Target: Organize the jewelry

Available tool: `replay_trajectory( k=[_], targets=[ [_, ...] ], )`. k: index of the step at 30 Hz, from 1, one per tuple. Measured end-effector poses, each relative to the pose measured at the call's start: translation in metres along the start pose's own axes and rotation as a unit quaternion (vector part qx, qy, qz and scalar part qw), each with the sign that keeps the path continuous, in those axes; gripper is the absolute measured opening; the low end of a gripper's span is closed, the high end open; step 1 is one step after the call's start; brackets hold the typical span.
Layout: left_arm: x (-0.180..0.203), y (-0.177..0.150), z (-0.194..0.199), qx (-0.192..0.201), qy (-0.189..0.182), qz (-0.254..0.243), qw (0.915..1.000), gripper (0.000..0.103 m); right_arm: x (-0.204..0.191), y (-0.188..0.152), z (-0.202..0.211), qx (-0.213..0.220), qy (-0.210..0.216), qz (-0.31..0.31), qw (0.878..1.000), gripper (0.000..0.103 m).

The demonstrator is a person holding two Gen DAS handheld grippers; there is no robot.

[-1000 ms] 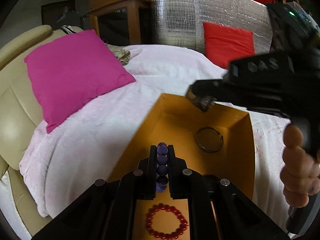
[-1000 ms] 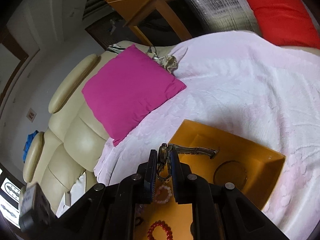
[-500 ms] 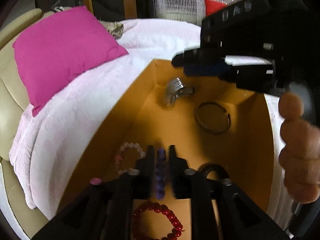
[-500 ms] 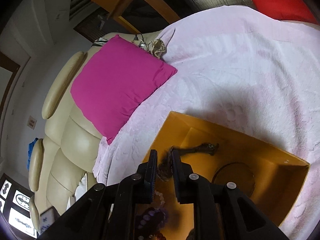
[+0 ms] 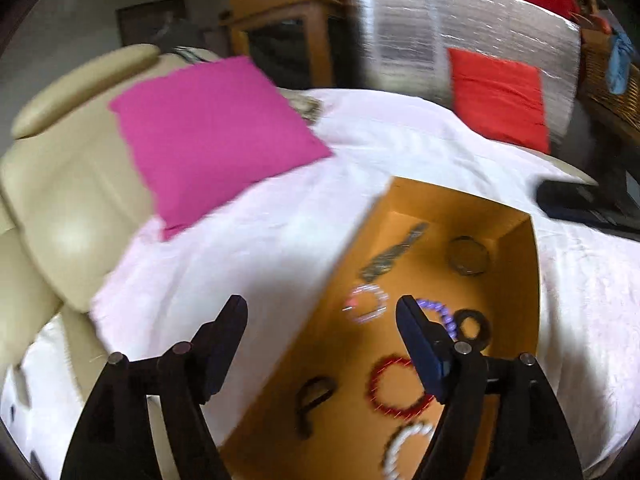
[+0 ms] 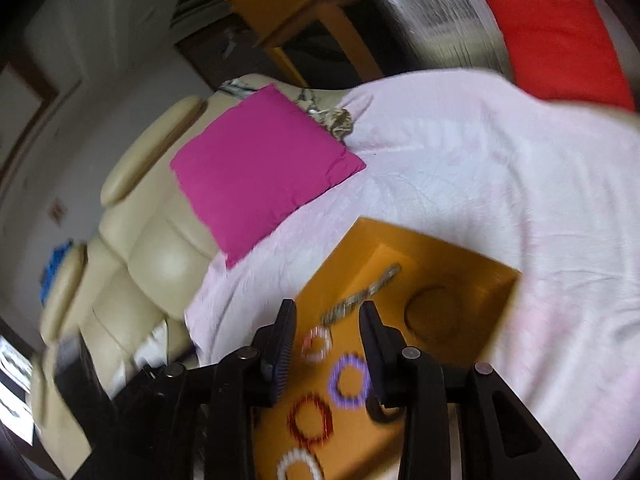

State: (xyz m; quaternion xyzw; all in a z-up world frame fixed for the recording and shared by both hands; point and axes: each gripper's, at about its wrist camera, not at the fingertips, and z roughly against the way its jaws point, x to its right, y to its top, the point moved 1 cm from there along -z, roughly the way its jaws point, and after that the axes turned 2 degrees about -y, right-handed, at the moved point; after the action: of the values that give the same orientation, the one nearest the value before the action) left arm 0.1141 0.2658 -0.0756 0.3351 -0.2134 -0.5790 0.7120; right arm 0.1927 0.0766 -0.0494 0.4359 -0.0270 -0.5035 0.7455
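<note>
With both my left gripper [image 5: 320, 312] and right gripper [image 6: 327, 320] spread empty above the orange box [image 5: 516, 272], I judge the bracelets are placed and I look for leftovers.

- The box [image 5: 516, 264] is mustard-orange all over.
- In it lie a red bead bracelet [image 5: 394, 386], a purple bead bracelet [image 6: 349, 380], a pale pink one [image 5: 366, 304] and a white one [image 5: 404, 446].
- There is a dark grey metal watch band [image 5: 390, 254], too.
- The cushion [image 5: 212, 136] is plain magenta.
- The bedspread [image 6: 460, 168] is pale pink with a faint embossed pattern.
- The sofa [image 6: 132, 248] is cream.
- The far cushion [image 5: 498, 98] is red, against silver foil [image 5: 404, 40].
</note>
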Motion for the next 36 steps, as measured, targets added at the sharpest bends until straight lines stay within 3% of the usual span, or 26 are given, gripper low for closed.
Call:
replay_trajectory(
  k=[1,7,17,26,36],
  targets=[
    [-0.005,-0.002,0.011,0.003,0.005,0.004,1.0000,0.077,-0.008,-0.008,0.012,0.007,-0.011,0.015,1.000,0.052],
    [-0.016,-0.012,0.071,0.028,0.040,0.009,0.9988,0.078,-0.056,-0.053,0.078,0.059,-0.058,0.081,0.993,0.054],
    [-0.010,-0.026,0.163,0.089,0.103,0.004,0.9907,0.086,-0.103,-0.110,0.151,0.102,-0.148,0.102,0.978,0.065],
    [0.006,-0.039,0.215,0.118,0.096,-0.009,0.9883,0.086,-0.115,-0.143,0.188,0.112,-0.179,0.070,0.975,0.066],
    [0.013,-0.041,0.225,0.121,0.077,-0.014,0.9896,0.086,-0.109,-0.146,0.195,0.120,-0.186,0.054,0.974,0.066]
  ],
)
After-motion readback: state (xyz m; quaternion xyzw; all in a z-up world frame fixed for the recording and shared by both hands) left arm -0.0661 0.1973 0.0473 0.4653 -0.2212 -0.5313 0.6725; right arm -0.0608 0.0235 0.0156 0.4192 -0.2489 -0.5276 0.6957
